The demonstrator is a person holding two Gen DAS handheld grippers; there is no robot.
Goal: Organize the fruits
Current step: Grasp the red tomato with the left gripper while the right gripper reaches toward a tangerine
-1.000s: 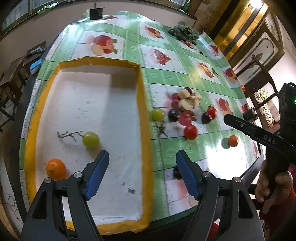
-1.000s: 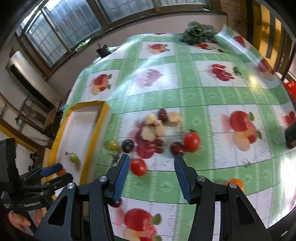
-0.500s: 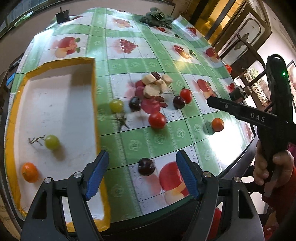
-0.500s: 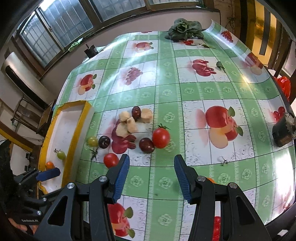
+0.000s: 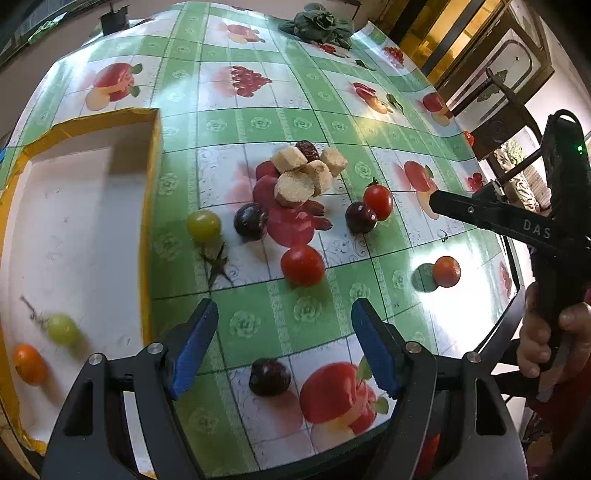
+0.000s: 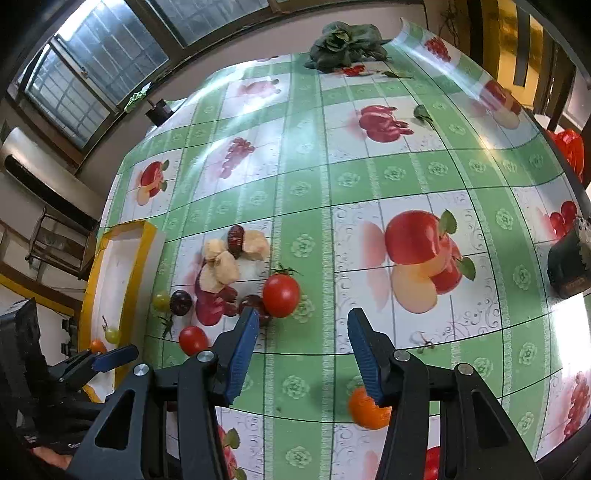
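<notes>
Now left gripper (image 5: pixel 282 343), jaws released and empty, should centre the round dark purple grape (image 5: pixel 269 376) just below them before clenching gently.

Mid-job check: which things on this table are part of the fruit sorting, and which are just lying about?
Job items:
yellow-rimmed tray
green grape
dark grapes
red tomatoes
small orange
cut pale fruit pieces

Lying about:
leafy greens
loose stem
small black device
</notes>
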